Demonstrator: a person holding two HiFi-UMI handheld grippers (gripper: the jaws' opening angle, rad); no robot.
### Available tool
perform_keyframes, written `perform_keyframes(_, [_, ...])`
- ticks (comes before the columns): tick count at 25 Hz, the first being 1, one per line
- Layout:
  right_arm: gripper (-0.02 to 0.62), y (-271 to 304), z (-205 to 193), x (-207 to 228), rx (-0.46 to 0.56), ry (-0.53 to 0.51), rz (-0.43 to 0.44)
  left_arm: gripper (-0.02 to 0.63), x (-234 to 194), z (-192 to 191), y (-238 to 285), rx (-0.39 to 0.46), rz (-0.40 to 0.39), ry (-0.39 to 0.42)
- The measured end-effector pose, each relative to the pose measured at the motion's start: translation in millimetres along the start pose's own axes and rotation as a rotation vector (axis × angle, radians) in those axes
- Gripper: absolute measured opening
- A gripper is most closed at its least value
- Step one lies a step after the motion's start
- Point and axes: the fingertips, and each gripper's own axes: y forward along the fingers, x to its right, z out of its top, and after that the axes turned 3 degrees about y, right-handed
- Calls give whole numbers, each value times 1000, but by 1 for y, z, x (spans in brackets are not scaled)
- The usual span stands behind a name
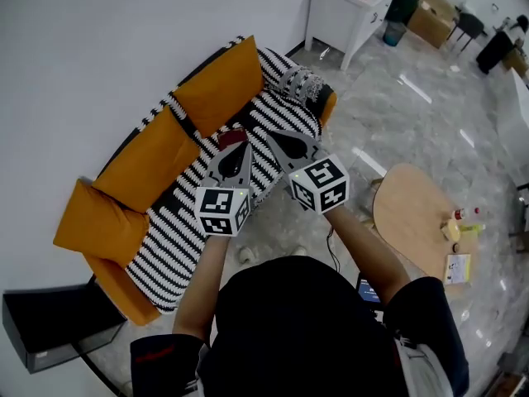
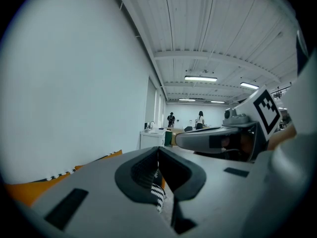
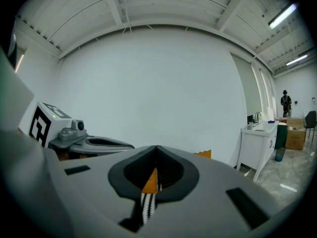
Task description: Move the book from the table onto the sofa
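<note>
A black-and-white striped sofa (image 1: 178,238) with orange cushions (image 1: 216,85) stands against the white wall. Just past my left gripper's tip, a dark red flat thing (image 1: 231,136), seemingly the book, lies on the seat, mostly hidden. My left gripper (image 1: 245,145) hangs over the seat, jaws shut and empty; its own view (image 2: 158,150) shows only a thin slit with striped fabric behind. Beside it, my right gripper (image 1: 269,133) is also shut with nothing held, and its view (image 3: 156,148) shows orange cushion and stripes through the slit.
A round wooden table (image 1: 411,209) stands to the right on the marble floor, with a small bottle (image 1: 461,214) and yellow items near its far edge. A white desk (image 1: 347,11) stands beyond the sofa's end. A black box (image 1: 50,325) sits at lower left.
</note>
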Motion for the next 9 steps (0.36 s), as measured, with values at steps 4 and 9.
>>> perform_keyframes(4, [17, 11, 4, -13, 3, -7, -3, 17, -13, 1, -8, 0, -12, 2])
perform_keyframes(9, [17, 24, 3, -25, 4, -1, -25, 17, -31, -3, -18, -6, -19, 6])
